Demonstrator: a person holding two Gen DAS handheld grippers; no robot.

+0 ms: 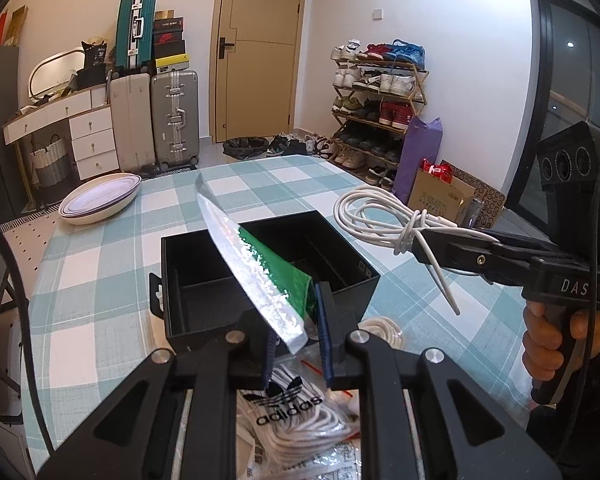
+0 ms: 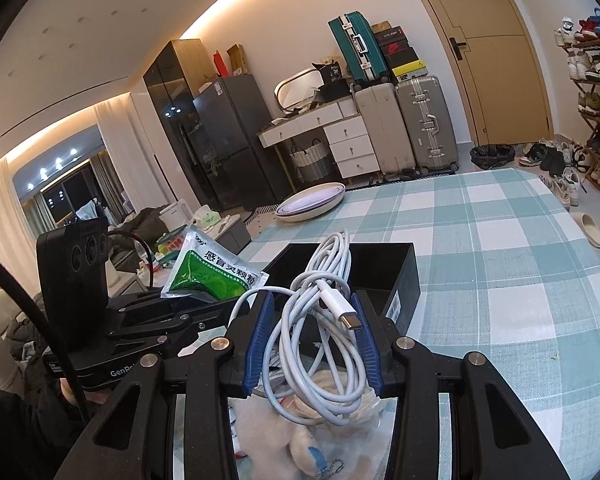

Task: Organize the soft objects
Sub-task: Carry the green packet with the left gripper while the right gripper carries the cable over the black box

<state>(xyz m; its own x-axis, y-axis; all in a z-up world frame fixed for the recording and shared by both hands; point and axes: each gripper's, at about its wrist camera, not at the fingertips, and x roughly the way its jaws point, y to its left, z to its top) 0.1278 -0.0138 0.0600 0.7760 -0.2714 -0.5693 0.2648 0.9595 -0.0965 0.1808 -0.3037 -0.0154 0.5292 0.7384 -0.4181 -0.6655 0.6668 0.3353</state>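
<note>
1. Your left gripper (image 1: pixel 296 354) is pinched tight on the lower corner of a flat green-and-silver foil sachet (image 1: pixel 260 268), which sticks up edge-on over the open black rectangular box (image 1: pixel 364 276), so its print cannot be read from the left wrist view. In the right wrist view the same sachet (image 2: pixel 208 276) faces the camera, above the black body of the left gripper.
2. Below your left gripper's blue pads (image 1: pixel 325 332), a clear bag of white laces with a black logo (image 1: pixel 292 408) is partly covered by the gripper arms and cut off at the frame's bottom.
3. The box sits on the teal-and-white checked tablecloth (image 1: pixel 100 272); the sachet and gripper hide part of its inside.
4. A cream shallow dish (image 1: pixel 100 202) lies well apart, at the table's far left edge.
5. Your right gripper (image 2: pixel 312 344) stands partly closed, clamping a coiled white charging cable (image 2: pixel 320 320) between its pads, with the plug end showing.
6. Under that cable, a soft white plush item (image 2: pixel 300 436) is mostly hidden and hard to make out.
</note>
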